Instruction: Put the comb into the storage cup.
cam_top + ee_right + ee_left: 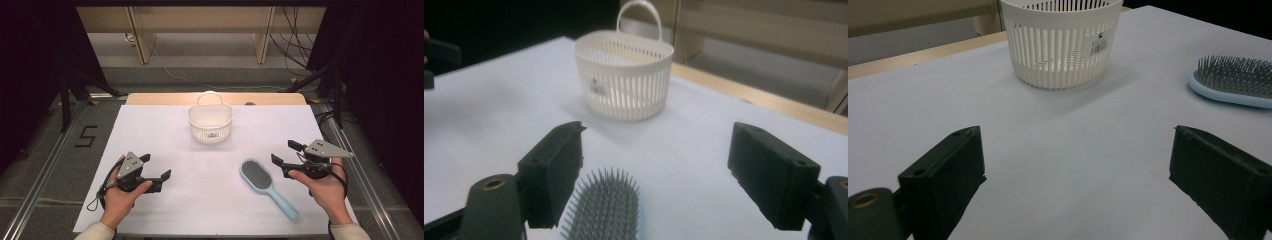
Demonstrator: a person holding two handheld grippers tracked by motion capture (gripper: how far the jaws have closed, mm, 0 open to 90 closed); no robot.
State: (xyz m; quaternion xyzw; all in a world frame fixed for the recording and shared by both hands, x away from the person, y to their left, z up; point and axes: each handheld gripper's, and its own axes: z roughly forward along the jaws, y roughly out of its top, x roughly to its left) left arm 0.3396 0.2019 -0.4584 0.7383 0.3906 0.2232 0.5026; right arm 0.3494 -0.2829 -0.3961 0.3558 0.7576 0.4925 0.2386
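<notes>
Left gripper [156,168]: jaws spread wide, nothing between them, just bare table [150,130] surface. Held in the person's left hand [120,192], sitting low over the white sheet.

Right gripper [284,154]: jaws also spread wide, nothing gripped. Held in the right hand [325,187].

Basket [210,121]: white slatted plastic, upright, loop handle at its far side, small label on its wall. In the left gripper view the basket [1061,42] sits ahead of the jaws, well beyond their tips, roughly centred on the gap. In the right gripper view the basket [625,75] is ahead too, a bit toward the left jaw.

Hairbrush [265,185]: light blue body, grey bristles facing up, lying flat on the table, handle pointing toward the person's side. In the right gripper view the hairbrush [604,210] head lies low between the jaws, close to the left jaw's inner face; contact with that jaw cannot be told. In the left gripper view the hairbrush [1233,80] head is ahead of and beyond the right jaw, apart from it.

Basket and hairbrush are apart from each other. Both grippers sit well apart, one at each side of the table.
</notes>
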